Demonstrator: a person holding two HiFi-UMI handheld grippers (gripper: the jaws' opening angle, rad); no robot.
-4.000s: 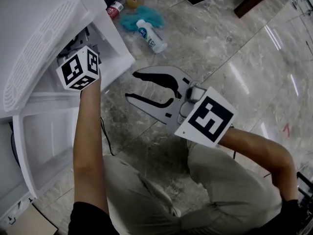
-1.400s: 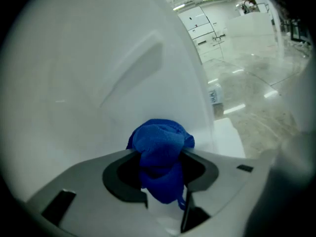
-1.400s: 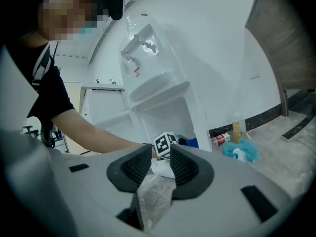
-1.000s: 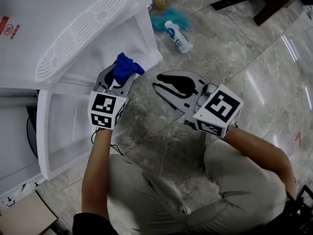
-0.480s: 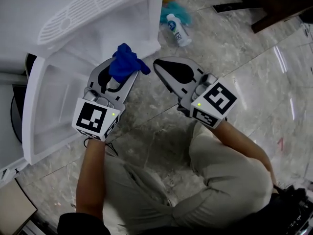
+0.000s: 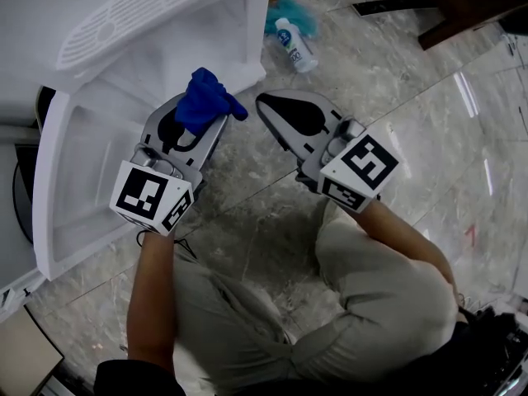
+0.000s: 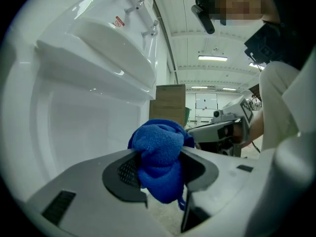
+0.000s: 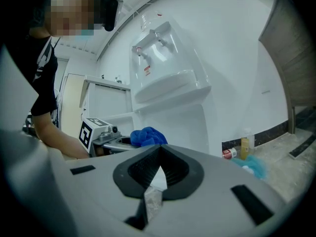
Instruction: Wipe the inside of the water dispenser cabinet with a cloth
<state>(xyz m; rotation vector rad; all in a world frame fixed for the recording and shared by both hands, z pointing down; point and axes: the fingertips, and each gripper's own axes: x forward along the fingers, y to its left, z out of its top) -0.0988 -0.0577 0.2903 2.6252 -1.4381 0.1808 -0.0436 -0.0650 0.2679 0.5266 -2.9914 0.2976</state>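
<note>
A bunched blue cloth (image 6: 204, 99) (image 7: 160, 157) (image 8: 147, 135) is pinched between the jaws of my left gripper (image 6: 200, 110) (image 7: 159, 158), just outside the open front of the white water dispenser cabinet (image 6: 99, 130) (image 7: 84, 117) (image 8: 163, 112). The cabinet's door (image 6: 62, 188) hangs open below the left gripper. My right gripper (image 6: 276, 110) (image 8: 159, 158) is beside the left one, over the marble floor, its jaws shut with nothing between them. Both point toward the cabinet.
On the floor past the cabinet's corner lie a white bottle (image 6: 294, 46), a teal cloth (image 6: 289, 16) (image 8: 252, 166), a small yellow bottle (image 8: 245, 146) and a red can (image 8: 227, 153). Dark wooden furniture (image 6: 462, 7) stands at the far right. My knees are below the grippers.
Four seconds ago the left gripper was deep inside the cabinet; it has since come out holding the blue cloth. The right gripper's jaws closed empty within the last second.
</note>
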